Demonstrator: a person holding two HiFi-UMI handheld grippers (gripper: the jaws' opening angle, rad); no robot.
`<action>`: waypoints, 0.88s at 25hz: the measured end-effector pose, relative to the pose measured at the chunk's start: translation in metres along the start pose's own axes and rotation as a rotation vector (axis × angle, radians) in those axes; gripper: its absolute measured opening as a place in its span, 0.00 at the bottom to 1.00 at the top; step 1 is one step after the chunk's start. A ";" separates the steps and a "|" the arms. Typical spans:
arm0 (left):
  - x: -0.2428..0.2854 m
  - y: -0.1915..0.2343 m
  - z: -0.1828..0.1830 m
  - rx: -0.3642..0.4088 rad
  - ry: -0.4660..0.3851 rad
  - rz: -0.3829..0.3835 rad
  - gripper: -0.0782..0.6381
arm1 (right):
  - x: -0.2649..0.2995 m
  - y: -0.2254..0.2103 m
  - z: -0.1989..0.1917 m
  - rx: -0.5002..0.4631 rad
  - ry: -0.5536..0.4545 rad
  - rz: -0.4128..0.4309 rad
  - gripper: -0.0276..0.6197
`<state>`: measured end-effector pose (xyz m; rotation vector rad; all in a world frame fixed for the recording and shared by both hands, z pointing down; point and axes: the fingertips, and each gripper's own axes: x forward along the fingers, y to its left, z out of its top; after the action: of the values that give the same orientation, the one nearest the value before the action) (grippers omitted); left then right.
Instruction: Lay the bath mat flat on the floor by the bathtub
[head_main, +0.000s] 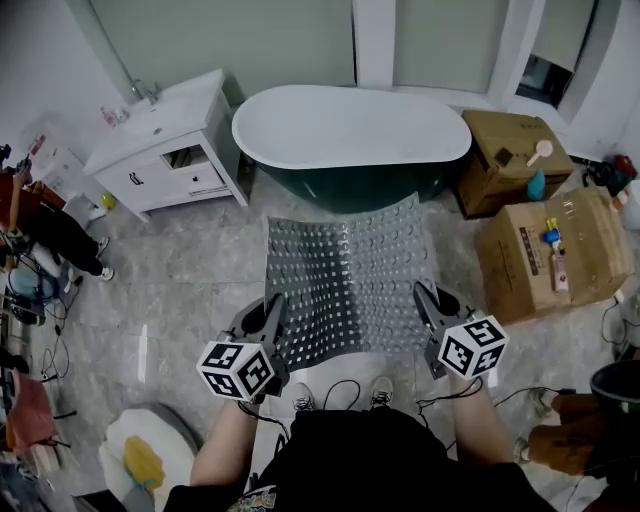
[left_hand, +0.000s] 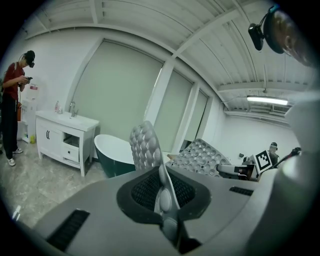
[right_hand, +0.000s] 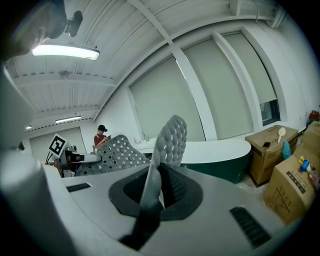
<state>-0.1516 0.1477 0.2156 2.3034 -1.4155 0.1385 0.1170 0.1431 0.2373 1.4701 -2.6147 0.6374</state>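
A grey perforated bath mat (head_main: 350, 275) hangs stretched in the air between my two grippers, in front of the dark green bathtub (head_main: 350, 140). My left gripper (head_main: 272, 318) is shut on the mat's near left corner, and the mat's edge (left_hand: 145, 145) sticks up between its jaws. My right gripper (head_main: 428, 305) is shut on the near right corner, where the mat (right_hand: 170, 137) rises from its jaws. The mat's far edge curls up near the tub. The bathtub (left_hand: 112, 152) (right_hand: 220, 150) shows in both gripper views.
A white vanity cabinet (head_main: 165, 145) stands left of the tub. Cardboard boxes (head_main: 550, 250) with small items sit at the right. A person (head_main: 45, 230) stands at the far left. Cables (head_main: 340, 385) lie on the grey tiled floor (head_main: 180, 290) by my feet.
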 end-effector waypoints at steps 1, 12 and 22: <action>0.002 -0.004 -0.002 -0.003 -0.003 0.006 0.15 | -0.002 -0.005 0.000 0.000 0.001 0.005 0.09; 0.014 -0.057 -0.016 -0.027 -0.035 0.062 0.15 | -0.030 -0.049 0.008 -0.014 0.011 0.059 0.09; 0.018 -0.084 -0.021 -0.028 -0.040 0.077 0.15 | -0.047 -0.071 0.010 0.006 0.004 0.073 0.09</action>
<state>-0.0673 0.1737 0.2145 2.2423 -1.5176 0.0954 0.2026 0.1442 0.2386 1.3795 -2.6762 0.6555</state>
